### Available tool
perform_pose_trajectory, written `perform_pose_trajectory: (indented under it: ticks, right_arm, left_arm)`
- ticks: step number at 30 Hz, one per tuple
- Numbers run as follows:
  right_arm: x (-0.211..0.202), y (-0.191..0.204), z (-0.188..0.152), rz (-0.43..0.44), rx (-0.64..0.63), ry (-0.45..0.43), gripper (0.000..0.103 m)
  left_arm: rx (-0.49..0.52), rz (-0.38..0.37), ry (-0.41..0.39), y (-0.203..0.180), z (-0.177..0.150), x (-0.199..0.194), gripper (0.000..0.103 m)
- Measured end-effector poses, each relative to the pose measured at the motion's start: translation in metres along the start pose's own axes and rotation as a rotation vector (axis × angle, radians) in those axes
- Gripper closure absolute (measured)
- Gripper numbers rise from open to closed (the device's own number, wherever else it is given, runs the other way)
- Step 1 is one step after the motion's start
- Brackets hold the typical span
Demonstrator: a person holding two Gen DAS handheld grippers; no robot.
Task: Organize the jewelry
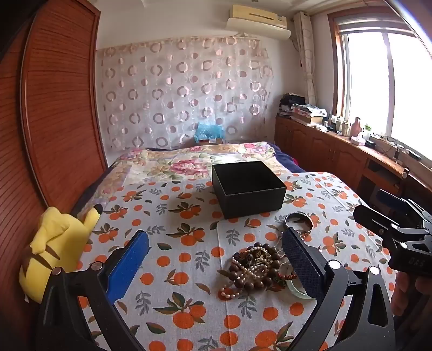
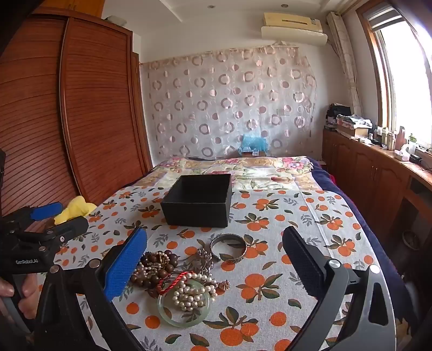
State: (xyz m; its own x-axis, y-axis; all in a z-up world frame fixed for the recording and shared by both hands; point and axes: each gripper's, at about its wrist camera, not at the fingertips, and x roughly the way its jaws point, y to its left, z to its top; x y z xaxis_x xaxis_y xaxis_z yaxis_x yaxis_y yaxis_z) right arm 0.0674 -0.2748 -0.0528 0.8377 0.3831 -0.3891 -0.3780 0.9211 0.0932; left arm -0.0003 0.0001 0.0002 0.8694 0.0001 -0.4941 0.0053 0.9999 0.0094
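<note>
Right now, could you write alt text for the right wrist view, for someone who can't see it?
A tangled jewelry pile lies on an orange-print cloth, framed by the wide-open right tool. An empty black box sits behind the pile, and a metal bangle lies between them.

A yellow plush toy lies at the edge of the orange-print tablecloth, beside a slatted brown wooden wardrobe. Behind are a floral bedspread, a sheer ring-patterned curtain, a cream wall air conditioner and a cluttered wooden cabinet counter.
</note>
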Motion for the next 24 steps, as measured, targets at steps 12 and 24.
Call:
perform_pose_trajectory:
  ticks: [12,24]
  right_arm:
    - [0.0011,-0.0003,-0.0005,-0.003,-0.006,0.009,0.002]
    - [0.0005,-0.0007,0.0001,-0.002,-0.004,0.009,0.002]
  left_arm:
    - [0.0,0.002,-0.01,-0.0004,0.0002,-0.0005,0.008]
    - [0.001,0.002,-0.015,-0.0028,0.003,-0.0048,0.008]
